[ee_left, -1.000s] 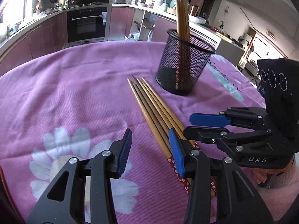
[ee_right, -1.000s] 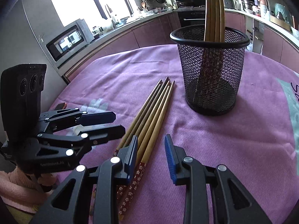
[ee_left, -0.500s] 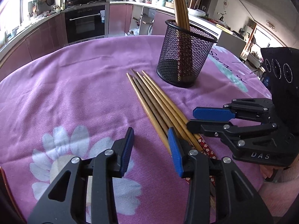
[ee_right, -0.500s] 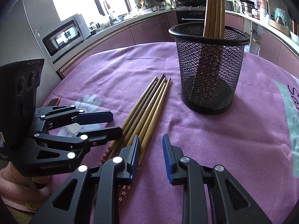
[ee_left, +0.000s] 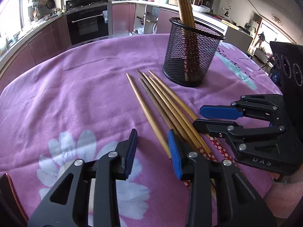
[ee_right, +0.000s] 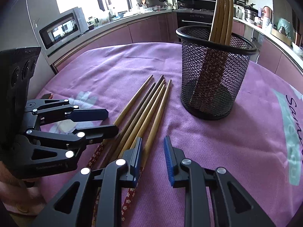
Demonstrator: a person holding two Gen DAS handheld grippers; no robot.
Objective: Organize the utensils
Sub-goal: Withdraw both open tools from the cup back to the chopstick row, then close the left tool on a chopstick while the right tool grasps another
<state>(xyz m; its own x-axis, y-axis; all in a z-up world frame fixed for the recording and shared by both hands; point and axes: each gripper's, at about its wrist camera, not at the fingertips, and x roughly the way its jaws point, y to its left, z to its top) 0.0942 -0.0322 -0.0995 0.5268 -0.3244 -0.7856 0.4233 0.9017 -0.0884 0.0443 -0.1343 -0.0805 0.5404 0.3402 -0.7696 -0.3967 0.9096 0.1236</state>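
Observation:
Several loose wooden chopsticks lie side by side on the purple cloth, tips toward a black mesh holder. More chopsticks stand upright in the holder. My left gripper is low over the handle ends. Its jaws are closing, with the outermost chopstick between them close to the right pad, which is not pressing on it. My right gripper straddles the chopstick on the other side of the bundle, jaws narrow but apart.
A purple tablecloth with white flower prints covers the round table. Kitchen counters, an oven and a microwave stand beyond its far edge. A small brown object lies on the cloth behind the left gripper.
Both pairs of jaws have narrowed a little. Both grippers have tilted slightly over the handle ends. The chopsticks and the holder have not moved.

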